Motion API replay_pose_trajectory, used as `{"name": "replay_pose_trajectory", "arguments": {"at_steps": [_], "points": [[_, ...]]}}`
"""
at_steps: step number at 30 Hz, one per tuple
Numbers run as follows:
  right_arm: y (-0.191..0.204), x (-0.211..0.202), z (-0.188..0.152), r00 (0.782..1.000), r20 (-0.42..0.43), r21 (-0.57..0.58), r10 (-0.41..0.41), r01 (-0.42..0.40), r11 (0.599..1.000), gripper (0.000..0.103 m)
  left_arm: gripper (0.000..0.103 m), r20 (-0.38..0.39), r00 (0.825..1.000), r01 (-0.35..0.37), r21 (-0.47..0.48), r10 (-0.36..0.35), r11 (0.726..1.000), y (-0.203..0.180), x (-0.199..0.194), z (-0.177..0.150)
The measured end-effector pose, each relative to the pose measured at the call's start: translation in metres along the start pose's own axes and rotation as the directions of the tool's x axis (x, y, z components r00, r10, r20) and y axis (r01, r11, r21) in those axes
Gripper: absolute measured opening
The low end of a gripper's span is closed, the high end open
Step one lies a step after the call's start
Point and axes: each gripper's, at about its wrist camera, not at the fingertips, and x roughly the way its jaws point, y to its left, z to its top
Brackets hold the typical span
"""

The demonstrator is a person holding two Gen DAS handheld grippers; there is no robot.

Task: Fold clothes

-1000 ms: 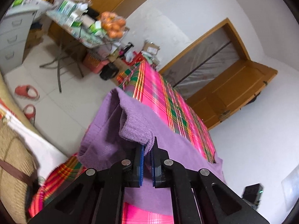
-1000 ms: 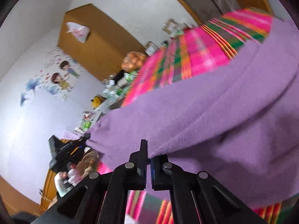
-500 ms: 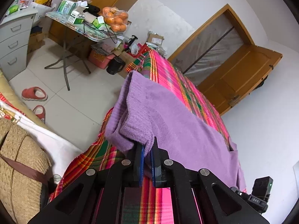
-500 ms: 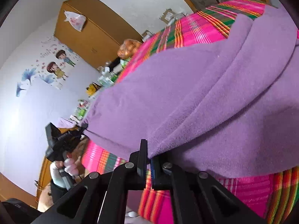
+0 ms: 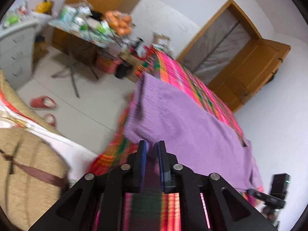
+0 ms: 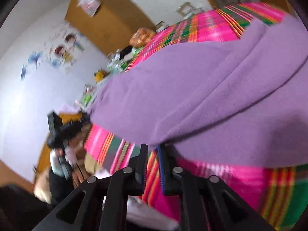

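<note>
While the purple garment point(image 5: 184, 123) lies spread over the pink plaid bedspread point(image 5: 194, 80), its near folded edge sits just ahead of the left gripper point(image 5: 152, 150); the jaws there are opening, a narrow gap showing between the blue pads, with purple cloth seen in the gap but neither pad clearly pressing it. In the right wrist view the garment point(image 6: 192, 88) fills the space above the right gripper point(image 6: 153, 150); its jaws are opening too, the hem just past the tips, nothing pinched.
</note>
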Motion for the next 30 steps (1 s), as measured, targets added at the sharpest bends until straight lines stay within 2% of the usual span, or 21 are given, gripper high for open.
{"name": "replay_pose_trajectory", "arguments": {"at_steps": [3, 6, 9, 12, 13, 15, 17, 19, 21, 23, 25, 28, 30], "points": [[0.011, -0.013, 0.001, 0.998, 0.057, -0.054, 0.025, -0.022, 0.998, 0.012, 0.013, 0.080, 0.993, -0.088, 0.003, 0.088, 0.996, 0.000, -0.019, 0.002], [0.027, -0.012, 0.008, 0.989, 0.134, -0.113, 0.066, -0.050, 0.992, 0.012, 0.013, 0.114, 0.993, -0.051, 0.093, 0.040, 0.994, -0.028, -0.020, 0.000], [0.036, 0.020, 0.022, 0.989, 0.136, -0.137, 0.049, -0.030, 0.990, 0.012, 0.013, 0.051, 0.998, 0.022, 0.170, -0.031, 0.985, -0.054, 0.002, -0.006], [0.033, 0.052, 0.024, 0.999, 0.050, -0.130, -0.015, 0.021, 0.991, 0.012, 0.012, -0.025, 1.000, -0.005, 0.189, 0.010, 0.982, -0.057, 0.028, -0.014], [0.031, 0.054, 0.025, 0.999, 0.037, -0.128, -0.018, 0.022, 0.992, 0.007, 0.013, -0.029, 0.999, -0.013, 0.192, 0.018, 0.981, -0.054, 0.029, -0.015], [0.027, 0.050, 0.026, 1.000, 0.028, -0.123, -0.006, 0.010, 0.992, 0.007, 0.013, -0.039, 0.999, -0.021, 0.189, 0.029, 0.982, -0.049, 0.030, -0.015], [0.028, 0.046, 0.040, 0.999, 0.042, -0.122, 0.004, 0.001, 0.993, 0.011, 0.013, -0.037, 0.999, -0.031, 0.167, 0.037, 0.986, -0.049, 0.029, -0.004], [0.031, 0.042, 0.057, 0.998, 0.060, -0.121, 0.014, -0.006, 0.993, 0.012, 0.013, -0.008, 0.999, -0.045, 0.184, 0.047, 0.982, -0.059, 0.028, 0.009], [0.033, 0.038, 0.073, 0.997, 0.077, -0.121, 0.023, -0.014, 0.993, 0.018, 0.013, 0.008, 1.000, -0.031, 0.193, 0.030, 0.981, -0.073, 0.034, 0.025], [0.035, 0.043, 0.100, 0.996, 0.083, -0.082, 0.029, -0.022, 0.996, 0.026, 0.013, -0.008, 1.000, -0.004, 0.181, 0.006, 0.983, -0.087, 0.049, 0.044], [0.036, 0.057, 0.125, 0.997, 0.050, -0.046, 0.058, -0.056, 0.997, 0.027, 0.013, -0.023, 1.000, 0.019, 0.190, -0.015, 0.982, -0.101, 0.066, 0.057], [0.037, 0.098, 0.151, 0.993, -0.069, -0.017, 0.093, -0.094, 0.995, 0.027, 0.013, -0.071, 0.997, 0.012, 0.178, 0.001, 0.984, -0.108, 0.098, 0.067], [0.027, 0.128, 0.159, 0.986, -0.148, 0.022, 0.079, -0.077, 0.997, 0.027, 0.013, -0.081, 0.994, -0.060, 0.171, 0.075, 0.983, -0.101, 0.113, 0.068]]}}
